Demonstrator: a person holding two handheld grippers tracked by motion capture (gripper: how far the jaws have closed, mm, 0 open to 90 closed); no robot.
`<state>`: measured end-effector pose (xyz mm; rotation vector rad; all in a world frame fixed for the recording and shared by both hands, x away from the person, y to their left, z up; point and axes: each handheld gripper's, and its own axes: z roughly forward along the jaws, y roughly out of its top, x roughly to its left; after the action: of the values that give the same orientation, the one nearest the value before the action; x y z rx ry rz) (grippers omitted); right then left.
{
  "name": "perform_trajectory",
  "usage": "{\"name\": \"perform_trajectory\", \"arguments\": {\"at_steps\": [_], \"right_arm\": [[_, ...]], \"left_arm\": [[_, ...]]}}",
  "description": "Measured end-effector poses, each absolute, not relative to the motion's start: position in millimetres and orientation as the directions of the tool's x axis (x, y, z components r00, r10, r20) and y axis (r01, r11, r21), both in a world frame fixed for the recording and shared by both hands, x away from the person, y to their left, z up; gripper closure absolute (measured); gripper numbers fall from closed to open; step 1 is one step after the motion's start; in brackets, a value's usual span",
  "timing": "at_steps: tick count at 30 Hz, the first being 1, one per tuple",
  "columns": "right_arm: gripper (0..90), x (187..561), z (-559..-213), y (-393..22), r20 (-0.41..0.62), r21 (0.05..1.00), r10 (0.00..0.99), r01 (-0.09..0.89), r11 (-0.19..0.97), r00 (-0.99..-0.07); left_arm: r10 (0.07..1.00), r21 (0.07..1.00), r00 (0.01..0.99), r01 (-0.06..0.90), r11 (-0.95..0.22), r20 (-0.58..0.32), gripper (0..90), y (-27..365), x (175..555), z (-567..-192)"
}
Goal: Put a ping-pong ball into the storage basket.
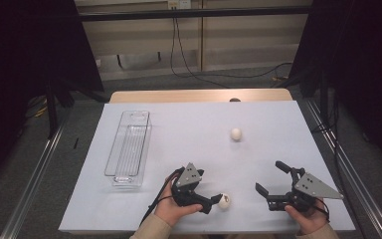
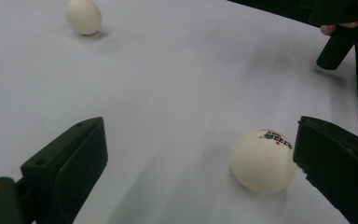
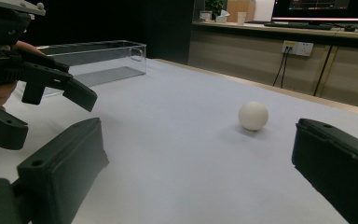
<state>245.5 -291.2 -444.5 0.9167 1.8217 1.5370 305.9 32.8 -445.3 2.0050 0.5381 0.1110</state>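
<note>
Between the left tool's (image 2: 200, 163) jaws: ball (image 2: 261, 160).

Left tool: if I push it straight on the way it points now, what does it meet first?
The near ball, which lies between the open jaws of the left tool, close against one jaw. Past it the white table cover looks free; the far ball sits off to one side.
</note>
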Motion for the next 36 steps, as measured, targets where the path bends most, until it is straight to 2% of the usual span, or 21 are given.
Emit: {"name": "perform_trajectory", "arguments": {"at_steps": [36], "right_arm": [[2.1,246.0,-444.2,-293.2,0.003,0.986,0.807,0.134,0.095,-0.591]], "left_arm": [[0.403,0.840,0.906,0.317,-0.441,-0.130,3.8,25.5,302.5,-442.5]]}}
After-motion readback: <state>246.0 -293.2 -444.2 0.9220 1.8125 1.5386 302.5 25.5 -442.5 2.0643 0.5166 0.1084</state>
